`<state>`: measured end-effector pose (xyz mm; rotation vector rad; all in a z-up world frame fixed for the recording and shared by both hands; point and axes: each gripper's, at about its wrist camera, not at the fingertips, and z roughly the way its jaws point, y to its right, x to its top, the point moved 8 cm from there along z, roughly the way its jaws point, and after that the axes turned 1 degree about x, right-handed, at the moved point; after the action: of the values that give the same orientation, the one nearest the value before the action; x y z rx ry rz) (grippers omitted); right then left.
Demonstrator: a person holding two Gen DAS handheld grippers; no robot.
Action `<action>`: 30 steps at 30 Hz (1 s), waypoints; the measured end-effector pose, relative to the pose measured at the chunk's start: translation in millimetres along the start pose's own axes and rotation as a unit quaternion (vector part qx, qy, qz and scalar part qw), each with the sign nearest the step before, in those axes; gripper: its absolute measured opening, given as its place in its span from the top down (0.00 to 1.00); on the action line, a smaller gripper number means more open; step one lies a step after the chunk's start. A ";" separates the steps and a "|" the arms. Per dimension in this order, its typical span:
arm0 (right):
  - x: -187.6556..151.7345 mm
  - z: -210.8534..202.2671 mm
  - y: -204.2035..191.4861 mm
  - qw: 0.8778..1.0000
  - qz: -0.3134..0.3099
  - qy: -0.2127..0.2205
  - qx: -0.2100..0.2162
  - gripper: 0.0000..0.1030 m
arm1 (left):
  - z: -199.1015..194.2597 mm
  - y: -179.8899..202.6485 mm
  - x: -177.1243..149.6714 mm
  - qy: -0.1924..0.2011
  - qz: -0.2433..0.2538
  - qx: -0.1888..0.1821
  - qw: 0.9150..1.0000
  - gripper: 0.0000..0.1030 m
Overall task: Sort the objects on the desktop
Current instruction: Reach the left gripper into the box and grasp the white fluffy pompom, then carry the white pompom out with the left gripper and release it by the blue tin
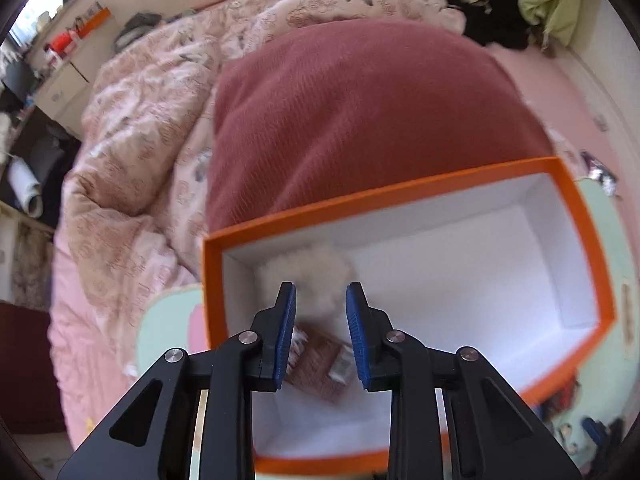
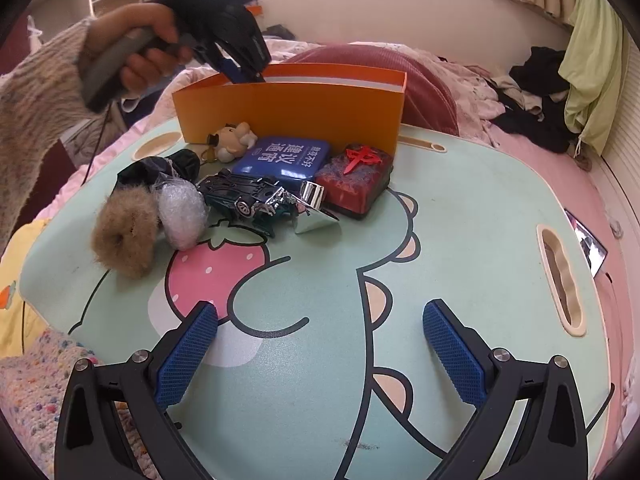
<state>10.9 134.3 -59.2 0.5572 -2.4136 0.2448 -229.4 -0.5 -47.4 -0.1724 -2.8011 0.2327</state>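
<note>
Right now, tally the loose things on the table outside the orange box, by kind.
Furry scrunchie: 1
Plastic wad: 1
Dark bag: 1
Toy car: 1
Figurine: 1
Blue tin: 1
Red block: 1
Shiny piece: 1
Total: 8

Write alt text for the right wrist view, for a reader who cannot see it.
The open right gripper hovers over a mint cartoon lap table, holding nothing. Behind it sit a furry brown scrunchie, toy car, blue tin and red block before an orange box, where the left gripper reaches in.
</note>
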 end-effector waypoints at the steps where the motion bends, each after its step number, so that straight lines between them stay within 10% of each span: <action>1: 0.2 0.3 0.0 1.000 0.000 0.000 0.000 0.01 | 5.0 -0.4 2.0 -0.001 0.004 0.017 1.000 0.73; 9: 1.1 1.0 0.0 1.000 0.000 0.001 0.001 0.00 | 24.9 17.9 -1.2 -0.025 0.060 0.056 0.996 0.59; 12: 1.1 1.1 0.1 1.000 0.000 0.001 0.002 0.01 | 22.6 13.3 0.3 -0.017 0.067 0.086 0.994 0.85; 20: 1.7 1.5 0.9 1.000 0.000 0.001 0.002 0.00 | -46.8 3.6 1.7 0.040 0.007 -0.053 0.998 0.92; 30: 1.9 1.7 1.1 1.000 0.000 0.001 0.002 0.00 | -160.4 62.7 -88.2 0.110 0.091 -0.200 0.969 0.90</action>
<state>8.1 134.2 -59.4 0.5578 -2.4109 0.2501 -88.0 70.7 63.9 -0.5172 -2.5770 -0.2982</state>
